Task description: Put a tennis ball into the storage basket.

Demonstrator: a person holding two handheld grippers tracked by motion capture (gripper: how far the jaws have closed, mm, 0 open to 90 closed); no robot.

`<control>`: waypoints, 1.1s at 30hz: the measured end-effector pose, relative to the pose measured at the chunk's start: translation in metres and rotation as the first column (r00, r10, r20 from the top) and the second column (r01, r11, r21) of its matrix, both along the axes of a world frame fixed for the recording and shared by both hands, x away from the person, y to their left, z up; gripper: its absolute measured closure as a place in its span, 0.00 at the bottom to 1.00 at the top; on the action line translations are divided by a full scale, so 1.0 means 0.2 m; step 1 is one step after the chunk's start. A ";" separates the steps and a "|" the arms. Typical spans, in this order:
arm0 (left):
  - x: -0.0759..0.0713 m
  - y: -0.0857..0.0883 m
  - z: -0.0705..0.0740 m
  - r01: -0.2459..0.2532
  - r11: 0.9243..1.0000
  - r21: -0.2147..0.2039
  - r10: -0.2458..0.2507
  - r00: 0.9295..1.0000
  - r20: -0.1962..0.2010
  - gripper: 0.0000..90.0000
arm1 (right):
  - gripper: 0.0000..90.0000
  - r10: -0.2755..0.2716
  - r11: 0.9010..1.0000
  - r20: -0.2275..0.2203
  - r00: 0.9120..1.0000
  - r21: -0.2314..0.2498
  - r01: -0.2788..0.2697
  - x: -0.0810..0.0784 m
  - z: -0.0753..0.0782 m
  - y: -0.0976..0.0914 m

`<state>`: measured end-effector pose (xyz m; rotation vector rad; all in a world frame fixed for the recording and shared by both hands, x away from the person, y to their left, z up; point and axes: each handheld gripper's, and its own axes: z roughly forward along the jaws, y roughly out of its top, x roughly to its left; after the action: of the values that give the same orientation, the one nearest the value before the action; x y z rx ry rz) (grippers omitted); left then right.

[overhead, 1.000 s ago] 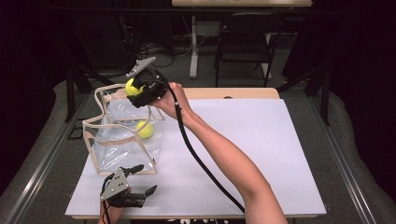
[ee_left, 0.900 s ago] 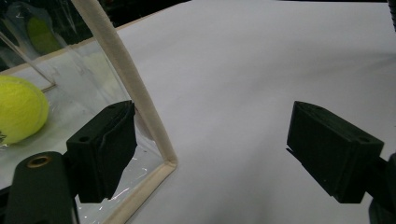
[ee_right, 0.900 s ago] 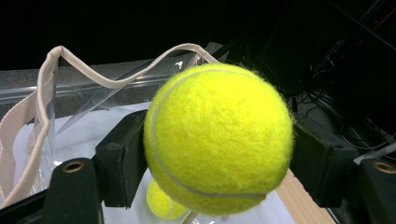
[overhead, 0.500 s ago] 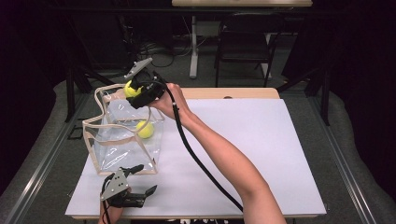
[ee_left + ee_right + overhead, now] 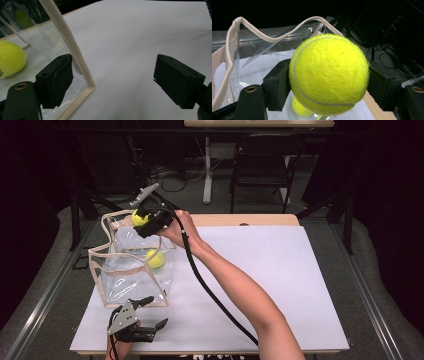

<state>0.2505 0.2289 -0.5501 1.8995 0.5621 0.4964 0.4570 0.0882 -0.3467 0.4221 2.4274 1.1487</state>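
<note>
A clear plastic bag (image 5: 131, 272) with beige trim stands open at the left of the white table top (image 5: 280, 270). One yellow tennis ball (image 5: 155, 258) lies inside it. My right gripper (image 5: 143, 220) is shut on a second tennis ball (image 5: 138, 217) and holds it over the bag's far right rim. In the right gripper view that ball (image 5: 328, 62) sits between the black jaws of the right gripper (image 5: 328, 82), with the ball in the bag (image 5: 299, 108) below. My left gripper (image 5: 154, 312) rests open at the bag's near corner. In its own view, the bag's trim (image 5: 75, 57) stands beside the left gripper's (image 5: 117, 80) left pad (image 5: 56, 80).
The right forearm and the black cable (image 5: 215, 295) run diagonally across the table from the front edge. A wooden table edge (image 5: 240, 220) shows at the back. Beyond it stand a dark chair (image 5: 262, 170) and a white table leg (image 5: 207, 170).
The right gripper and its ball have shifted only slightly toward the bag's opening. The left gripper has kept still.
</note>
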 end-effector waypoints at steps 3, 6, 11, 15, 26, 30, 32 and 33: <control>0.00 0.00 0.00 0.004 1.000 -0.001 -0.004 1.000 -0.002 0.18 | 0.29 -0.001 1.000 -0.003 1.000 -0.006 0.001 0.01 -0.01 0.01; 0.00 0.00 0.00 0.000 1.000 -0.001 0.000 1.000 0.000 0.18 | 0.29 -0.004 1.000 -0.007 1.000 -0.011 0.004 0.01 -0.01 0.01; 0.00 0.00 0.00 0.000 1.000 -0.001 0.000 1.000 -0.001 0.18 | 0.29 0.002 1.000 -0.014 1.000 -0.026 -0.002 0.01 -0.03 0.02; 0.00 0.00 0.00 0.004 1.000 0.000 -0.004 1.000 -0.003 0.18 | 0.29 0.006 0.999 -0.017 1.000 -0.033 -0.007 0.01 -0.03 0.03; 0.00 0.00 0.00 -0.001 1.000 -0.001 0.001 1.000 0.000 0.18 | 0.29 0.012 0.998 -0.033 0.999 -0.067 -0.014 0.02 -0.06 0.06; 0.00 0.00 0.00 -0.003 1.000 -0.002 0.003 1.000 0.002 0.18 | 0.29 0.018 0.997 -0.041 0.999 -0.074 -0.021 0.02 -0.07 0.07; 0.00 0.00 0.00 -0.002 1.000 -0.001 0.002 1.000 0.002 0.18 | 0.29 0.017 0.997 -0.044 0.999 -0.079 -0.020 0.02 -0.07 0.07; 0.00 0.00 0.00 0.000 1.000 0.000 0.000 1.000 0.002 0.18 | 0.29 0.015 0.997 -0.043 0.999 -0.079 -0.018 0.02 -0.07 0.08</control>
<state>0.2504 0.2292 -0.5499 1.8988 0.5611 0.4985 0.4612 0.1033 -0.3613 0.4061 2.5075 1.0559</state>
